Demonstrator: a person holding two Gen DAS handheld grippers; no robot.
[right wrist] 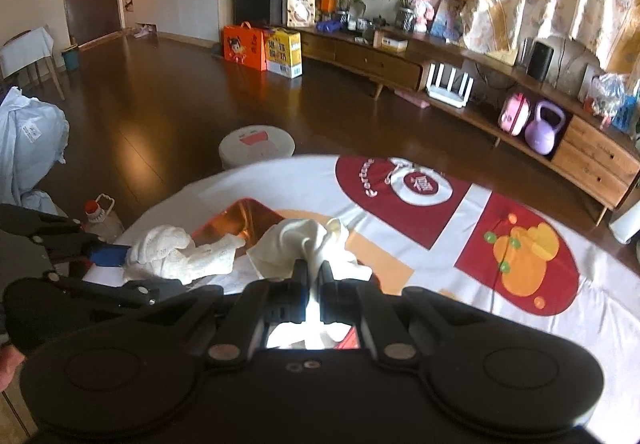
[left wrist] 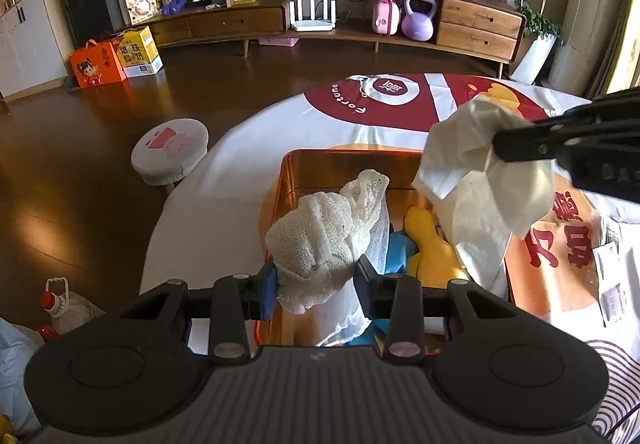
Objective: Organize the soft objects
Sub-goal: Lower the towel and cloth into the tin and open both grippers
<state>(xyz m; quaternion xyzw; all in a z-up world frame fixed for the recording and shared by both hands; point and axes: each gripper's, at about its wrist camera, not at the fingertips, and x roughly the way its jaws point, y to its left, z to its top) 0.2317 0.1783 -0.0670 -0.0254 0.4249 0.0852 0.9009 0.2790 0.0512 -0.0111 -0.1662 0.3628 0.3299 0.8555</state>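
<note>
Left wrist view: left claw (left wrist: 316, 280) pinches a white mesh cloth (left wrist: 320, 228) over the orange box (left wrist: 344, 164); right claw (right wrist: 314, 276) pinches a cream cloth (right wrist: 300, 244)

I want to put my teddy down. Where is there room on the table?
Free: the tablecloth beyond the orange bin, around the red circle and orange gourd print. Crowded: the bin, holding a yellow toy.

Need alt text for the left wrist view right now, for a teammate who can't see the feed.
The left gripper is shut on a bundled white mesh cloth above an orange bin holding yellow and blue soft items. At right, the right gripper holds a plain white cloth over the same bin, on a red-and-white tablecloth.
</note>
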